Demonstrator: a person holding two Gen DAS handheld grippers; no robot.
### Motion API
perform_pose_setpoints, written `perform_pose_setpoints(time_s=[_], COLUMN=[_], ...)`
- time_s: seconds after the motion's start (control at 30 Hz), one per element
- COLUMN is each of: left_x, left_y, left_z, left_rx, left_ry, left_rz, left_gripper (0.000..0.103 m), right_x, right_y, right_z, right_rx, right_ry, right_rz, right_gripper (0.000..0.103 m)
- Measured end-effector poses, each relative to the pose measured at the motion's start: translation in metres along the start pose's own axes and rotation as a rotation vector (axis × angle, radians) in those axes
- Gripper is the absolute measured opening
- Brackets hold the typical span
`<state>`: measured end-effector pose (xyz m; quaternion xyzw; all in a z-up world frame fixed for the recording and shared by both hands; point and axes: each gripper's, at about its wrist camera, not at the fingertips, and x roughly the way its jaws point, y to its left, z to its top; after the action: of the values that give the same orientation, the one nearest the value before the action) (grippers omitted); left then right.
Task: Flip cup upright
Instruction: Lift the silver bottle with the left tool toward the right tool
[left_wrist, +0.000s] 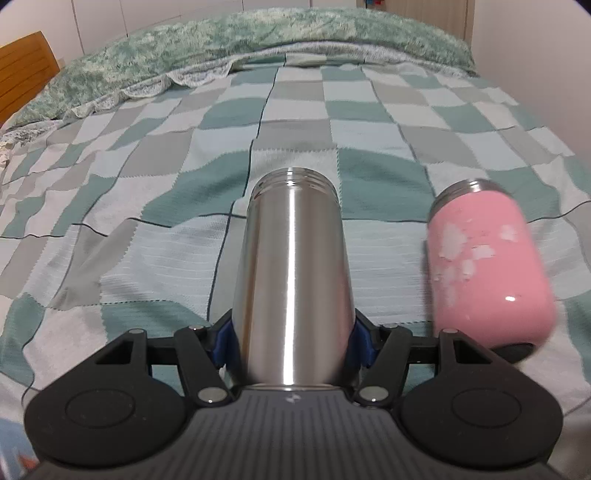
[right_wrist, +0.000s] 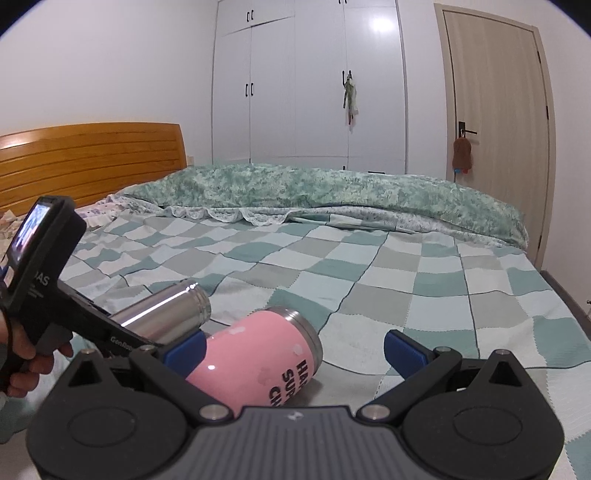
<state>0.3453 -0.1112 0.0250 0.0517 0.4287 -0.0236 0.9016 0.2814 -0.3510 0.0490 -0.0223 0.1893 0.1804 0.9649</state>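
Left tool (left_wrist: 293, 343) clamps steel cup (left_wrist: 293, 273) — right tool (right_wrist: 295, 347) wide.

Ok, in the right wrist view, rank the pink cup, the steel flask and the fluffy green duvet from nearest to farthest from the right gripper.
1. Pink cup, lying between the open right gripper fingers.
2. Steel flask, left, held in the left gripper.
3. Fluffy green duvet, far across the bed.

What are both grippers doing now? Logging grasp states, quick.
Left gripper: shut on the steel cup.
Right gripper: open, pink cup between fingers, ungripped.
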Motion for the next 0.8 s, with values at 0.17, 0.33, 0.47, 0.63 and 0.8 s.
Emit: perform_pose_setpoints(time_s=[0.17,0.33,0.47,0.63,0.8], left_x=[-0.037,-0.075,-0.099,-0.112,-0.12], left_y=[0.002,0.004,0.002,-0.003,-0.009], left_z=[-0.005,-0.022,-0.043,-0.073,-0.104], left_rx=[-0.007,-0.011,-0.017,-0.033,-0.046], left_ry=[-0.044,-0.07,-0.076,-0.03,0.004], left_rz=[-0.012,-0.041,-0.072,-0.116,-0.161], left_gripper=[0.063,0.063,0.063,0.063,0.063], right_x=[-0.03,-0.061,-0.083,-0.106,-0.123], right_y=[0.013,0.026,0.039,0.052,0.059], right_z=[0.001,0.001,-0.002,-0.017,-0.036], right_rx=[-0.006,-0.006,-0.004,-0.003,0.01], right_ry=[-0.013,-0.026,-0.027,-0.019,0.005], right_rz=[-0.007,-0.009,-0.009,-0.002,-0.002], right_gripper=[0.103,0.103,0.103,0.103,0.103])
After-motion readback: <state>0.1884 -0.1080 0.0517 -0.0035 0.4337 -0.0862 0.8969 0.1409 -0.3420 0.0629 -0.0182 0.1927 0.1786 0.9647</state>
